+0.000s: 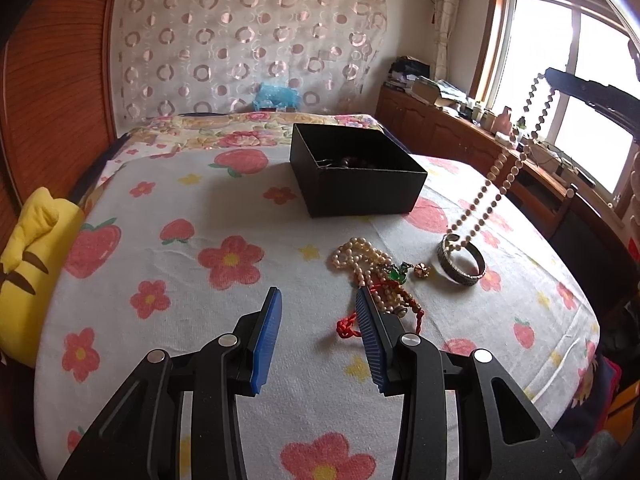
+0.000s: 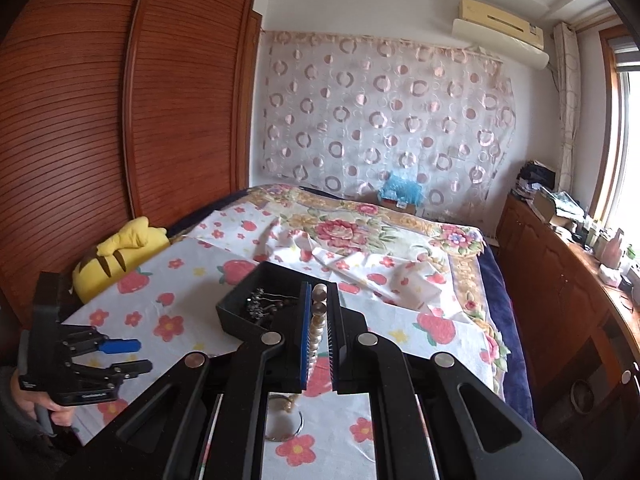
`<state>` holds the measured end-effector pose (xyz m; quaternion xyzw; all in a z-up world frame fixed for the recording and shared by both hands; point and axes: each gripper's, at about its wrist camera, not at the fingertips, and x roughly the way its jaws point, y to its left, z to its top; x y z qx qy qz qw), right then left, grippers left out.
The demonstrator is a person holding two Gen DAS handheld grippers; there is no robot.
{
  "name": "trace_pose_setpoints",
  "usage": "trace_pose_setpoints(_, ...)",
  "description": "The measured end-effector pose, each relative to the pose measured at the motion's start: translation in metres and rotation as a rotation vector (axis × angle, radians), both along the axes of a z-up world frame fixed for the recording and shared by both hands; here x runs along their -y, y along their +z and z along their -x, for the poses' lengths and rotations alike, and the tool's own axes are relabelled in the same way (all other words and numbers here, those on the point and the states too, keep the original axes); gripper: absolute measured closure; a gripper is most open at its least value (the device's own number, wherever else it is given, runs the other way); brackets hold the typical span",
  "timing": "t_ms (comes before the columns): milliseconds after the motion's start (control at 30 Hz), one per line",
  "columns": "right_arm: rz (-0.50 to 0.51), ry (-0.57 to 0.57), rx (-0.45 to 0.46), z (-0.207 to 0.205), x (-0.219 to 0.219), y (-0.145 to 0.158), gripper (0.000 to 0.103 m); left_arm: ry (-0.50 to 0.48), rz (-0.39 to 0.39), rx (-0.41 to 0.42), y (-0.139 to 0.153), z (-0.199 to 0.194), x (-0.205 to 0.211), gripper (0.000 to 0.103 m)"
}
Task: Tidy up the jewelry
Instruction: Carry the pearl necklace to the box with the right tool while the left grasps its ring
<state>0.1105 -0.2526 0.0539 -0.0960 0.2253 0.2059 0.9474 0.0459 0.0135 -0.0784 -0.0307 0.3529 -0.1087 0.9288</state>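
Our left tool [image 1: 318, 304] hovers over the bed [image 1: 192, 264] with its blue pads spread wide and nothing between them; just past its right pad lies a heap of pearl strands [image 1: 366, 268] and red cord, with a silver bangle [image 1: 464, 258] further right and the black box [image 1: 356, 170] ahead. Our right tool [image 2: 319, 320] is clamped on a bead necklace [image 1: 502, 176], which dangles down to the bangle, the box just ahead-left of it.

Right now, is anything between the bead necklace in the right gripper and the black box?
Nothing visible. The bead necklace hangs from the right gripper right of the black box, whose top is open.
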Motion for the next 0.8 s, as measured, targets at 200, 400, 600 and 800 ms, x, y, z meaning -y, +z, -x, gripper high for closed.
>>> trace_pose_setpoints(200,0.034,-0.067,-0.011,-0.012,0.005,-0.012,0.095,-0.001,0.000,0.002,0.000,0.000,0.000,0.066)
trace_pose_setpoints(400,0.032,-0.100,-0.031,-0.019,0.018,-0.022,0.094,-0.063,-0.005,0.019,0.011,-0.007,0.018,0.066)
trace_pose_setpoints(600,-0.002,-0.103,-0.076,-0.022,0.031,-0.042,0.094,-0.203,0.008,-0.012,0.018,-0.035,0.065,0.066)
trace_pose_setpoints(800,-0.014,-0.101,-0.079,-0.022,0.036,-0.047,0.094,-0.314,0.006,-0.102,0.002,-0.066,0.116,0.076)
